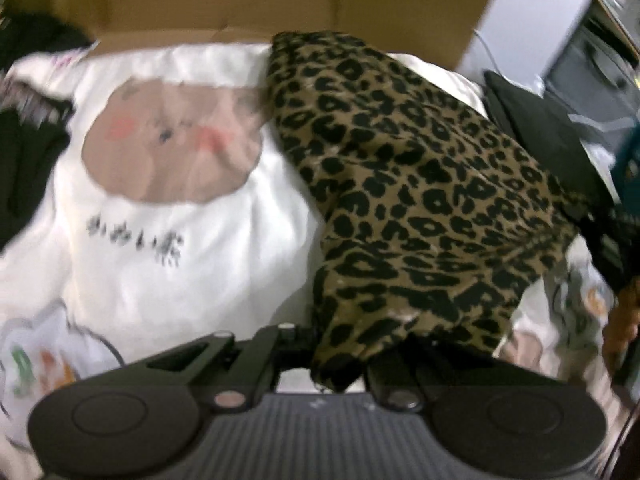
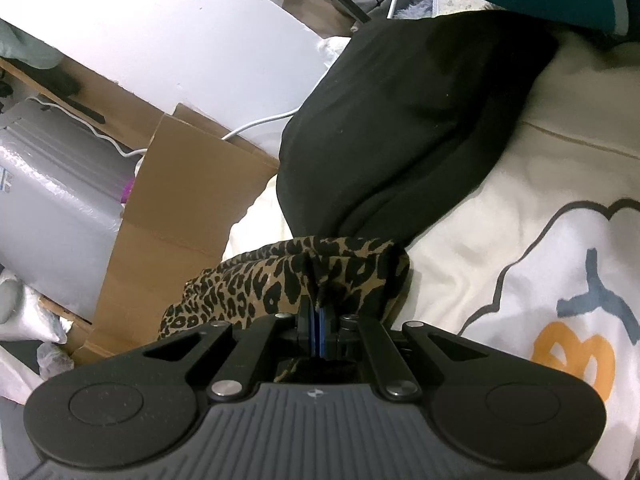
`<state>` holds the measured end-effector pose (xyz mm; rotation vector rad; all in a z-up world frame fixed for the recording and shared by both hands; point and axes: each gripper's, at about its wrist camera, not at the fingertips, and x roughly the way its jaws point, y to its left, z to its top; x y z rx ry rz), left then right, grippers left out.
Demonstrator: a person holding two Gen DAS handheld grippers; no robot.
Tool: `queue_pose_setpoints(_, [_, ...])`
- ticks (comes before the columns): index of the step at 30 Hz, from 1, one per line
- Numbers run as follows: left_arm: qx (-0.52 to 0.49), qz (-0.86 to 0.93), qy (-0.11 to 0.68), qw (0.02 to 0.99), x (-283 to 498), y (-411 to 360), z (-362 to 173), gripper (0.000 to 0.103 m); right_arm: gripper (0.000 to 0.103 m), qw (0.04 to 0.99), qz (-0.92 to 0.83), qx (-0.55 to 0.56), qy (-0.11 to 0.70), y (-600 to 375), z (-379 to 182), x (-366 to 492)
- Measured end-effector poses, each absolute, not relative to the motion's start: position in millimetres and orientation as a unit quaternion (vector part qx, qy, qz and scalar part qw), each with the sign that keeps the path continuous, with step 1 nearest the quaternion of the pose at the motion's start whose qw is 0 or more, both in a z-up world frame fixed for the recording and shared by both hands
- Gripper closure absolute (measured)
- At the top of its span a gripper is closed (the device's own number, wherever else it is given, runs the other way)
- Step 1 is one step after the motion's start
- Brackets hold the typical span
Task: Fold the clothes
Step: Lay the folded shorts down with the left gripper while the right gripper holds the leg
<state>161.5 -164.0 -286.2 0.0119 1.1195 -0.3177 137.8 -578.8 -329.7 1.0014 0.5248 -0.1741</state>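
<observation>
A leopard-print garment (image 1: 420, 184) lies draped across white bedding and runs down onto my left gripper (image 1: 316, 340). The cloth covers the fingertips, and the jaws look shut on its edge. In the right wrist view the same leopard-print garment (image 2: 288, 276) is bunched just ahead of my right gripper (image 2: 318, 314). Its blue pads (image 2: 314, 332) are pressed together on a pinched fold of the cloth.
White bedding with a bear-face print (image 1: 172, 140) and coloured letters (image 2: 580, 352) lies underneath. A black garment (image 2: 400, 120) rests beyond the leopard cloth. A cardboard box (image 1: 240, 0), a grey case (image 2: 52, 200) and a white cable (image 2: 256, 124) stand along the bed's edge.
</observation>
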Motion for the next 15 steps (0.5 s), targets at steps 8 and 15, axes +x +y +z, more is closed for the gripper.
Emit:
queue_pose_setpoints(8, [-0.024, -0.161, 0.549, 0.82, 166.4, -161.0, -291.4, 0.095, 0.103, 0.819, -0.096, 0.503, 0.257, -578.5, -352.2, 131.0])
queue_pose_setpoints(15, [-0.081, -0.118, 0.574, 0.806, 159.0, -153.9, -316.0, 0.072, 0.103, 0.815, -0.097, 0.515, 0.246, -579.1, -356.4, 124.7])
